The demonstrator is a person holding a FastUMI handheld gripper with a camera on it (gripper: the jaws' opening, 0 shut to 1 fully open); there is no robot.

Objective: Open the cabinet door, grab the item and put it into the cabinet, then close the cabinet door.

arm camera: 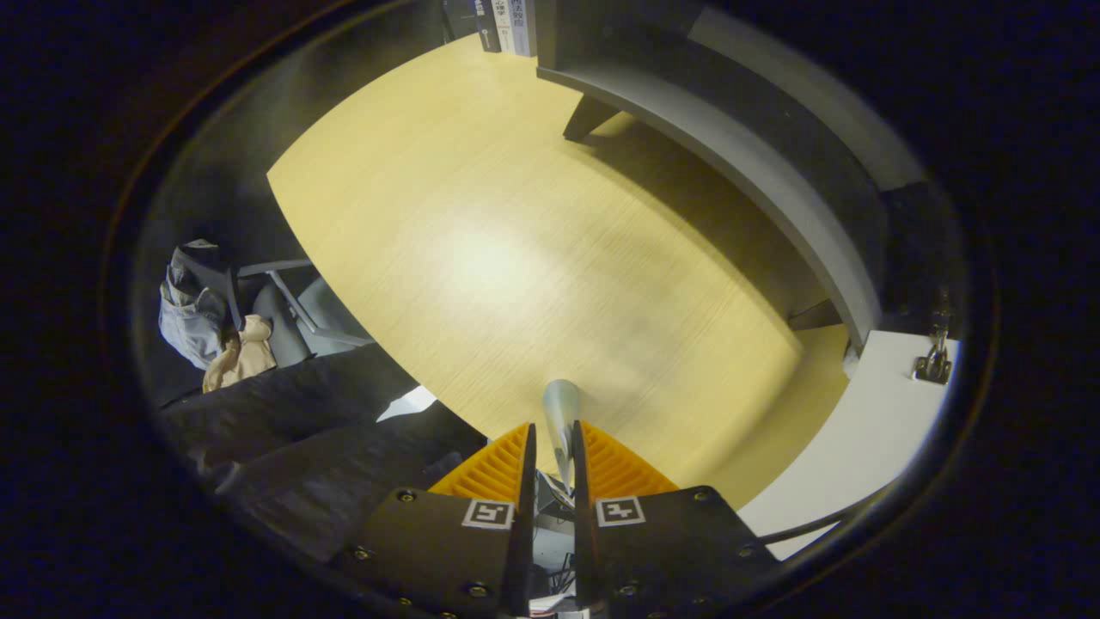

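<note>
My gripper (pixel 554 434) is shut on a slim silvery item (pixel 560 408), whose rounded end sticks out just past the fingertips. I am held above a light wooden table (pixel 481 258). Beyond the fingers to the right stands a grey cabinet (pixel 748 155) on short legs, its underside casting a shadow on the table. A white door panel (pixel 859 438) with a metal hinge (pixel 932 363) lies close on the right of the fingers, swung out from the cabinet's near end.
Several books (pixel 507 21) stand at the table's far end beside the cabinet. Left of the table is a chair (pixel 301 309) with clothes (pixel 202 309) draped over it. Dark cloth (pixel 301 438) lies near the left finger. A black cable (pixel 816 523) runs under the white panel.
</note>
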